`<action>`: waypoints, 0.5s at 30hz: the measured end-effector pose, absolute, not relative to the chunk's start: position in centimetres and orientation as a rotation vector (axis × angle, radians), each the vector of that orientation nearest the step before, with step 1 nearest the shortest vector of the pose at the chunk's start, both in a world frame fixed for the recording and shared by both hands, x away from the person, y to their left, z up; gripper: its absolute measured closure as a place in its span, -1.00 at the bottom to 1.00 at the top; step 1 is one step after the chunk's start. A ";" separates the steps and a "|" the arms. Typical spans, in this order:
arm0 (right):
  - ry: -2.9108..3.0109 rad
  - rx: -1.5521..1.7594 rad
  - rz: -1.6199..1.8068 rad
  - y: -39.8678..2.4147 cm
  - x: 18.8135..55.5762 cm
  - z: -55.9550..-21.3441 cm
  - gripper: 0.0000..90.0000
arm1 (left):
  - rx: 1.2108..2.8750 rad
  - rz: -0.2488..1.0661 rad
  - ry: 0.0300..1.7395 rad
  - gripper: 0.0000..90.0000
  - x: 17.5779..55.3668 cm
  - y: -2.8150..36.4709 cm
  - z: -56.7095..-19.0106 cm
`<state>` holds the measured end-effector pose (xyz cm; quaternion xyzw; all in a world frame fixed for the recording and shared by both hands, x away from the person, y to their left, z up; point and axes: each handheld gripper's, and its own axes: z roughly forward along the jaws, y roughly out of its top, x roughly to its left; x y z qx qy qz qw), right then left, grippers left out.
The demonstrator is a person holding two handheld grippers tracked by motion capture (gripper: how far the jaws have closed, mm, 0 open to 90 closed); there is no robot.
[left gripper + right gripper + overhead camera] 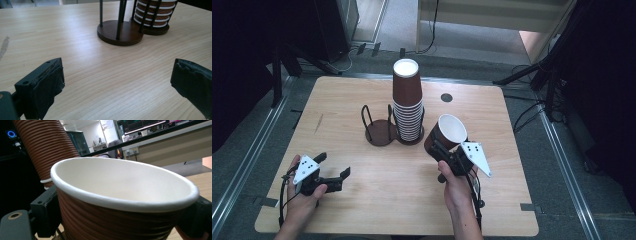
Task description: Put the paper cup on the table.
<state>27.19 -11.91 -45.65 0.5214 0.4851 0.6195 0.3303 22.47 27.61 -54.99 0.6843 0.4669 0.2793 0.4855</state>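
Note:
A tall stack of brown ribbed paper cups stands upside down in a wire holder at the table's middle back; its rims and its side show close up. Left of it stands an empty round wire holder. My right gripper is shut on a single brown cup, tilted with its white mouth up, just right of the stack. My left gripper rests open near the front left, jaws wide apart over bare wood.
The wooden table has a dark round grommet near its back edge. Black stands and cables sit on the floor around it. Bare wood lies between the two hands and in front of the holders.

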 end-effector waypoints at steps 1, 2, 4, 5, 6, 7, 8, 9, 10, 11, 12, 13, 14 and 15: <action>1.268 1.358 1.618 -12.0 27.2 -45.6 -0.76 | 1.665 0.680 1.136 -1.00 22.5 27.6 -55.0; 1.268 1.355 1.615 -12.1 27.3 -45.6 -0.76 | 1.674 0.683 1.140 -1.00 22.3 27.9 -55.0; 1.272 1.348 1.598 -12.3 27.4 -45.6 -0.76 | 1.688 0.703 1.138 -1.00 22.2 28.1 -55.0; 1.273 1.346 1.593 -12.5 27.5 -45.6 -0.76 | 1.693 0.704 1.137 -1.00 22.1 28.3 -55.0; 1.271 1.341 1.587 -12.6 27.6 -45.6 -0.76 | 1.695 0.701 1.140 -1.00 22.0 28.5 -55.0; 1.271 1.337 1.583 -12.7 27.6 -45.6 -0.76 | 1.692 0.699 1.145 -1.00 22.0 28.6 -55.0; 1.271 1.337 1.583 -12.7 27.6 -45.6 -0.76 | 1.692 0.699 1.145 -1.00 22.0 28.6 -55.0; 1.266 1.341 1.579 -12.9 27.7 -45.5 -0.76 | 1.677 0.695 1.155 -1.00 21.9 28.9 -55.0; 1.266 1.341 1.579 -12.9 27.7 -45.5 -0.76 | 1.677 0.695 1.155 -1.00 21.9 28.9 -55.0; 1.261 1.339 1.572 -13.1 27.9 -45.6 -0.76 | 1.674 0.701 1.162 -1.00 21.8 29.2 -55.0; 1.262 1.340 1.567 -13.2 28.0 -45.6 -0.76 | 1.673 0.700 1.164 -1.00 21.8 29.3 -55.0; 1.261 1.339 1.561 -13.3 28.1 -45.6 -0.77 | 1.671 0.698 1.168 -1.00 21.8 29.4 -55.0; 1.262 1.340 1.554 -13.4 28.1 -45.7 -0.76 | 1.669 0.696 1.168 -1.00 21.7 29.5 -55.0; 1.261 1.340 1.550 -13.6 28.2 -45.7 -0.76 | 1.669 0.696 1.168 -1.00 21.7 29.5 -55.0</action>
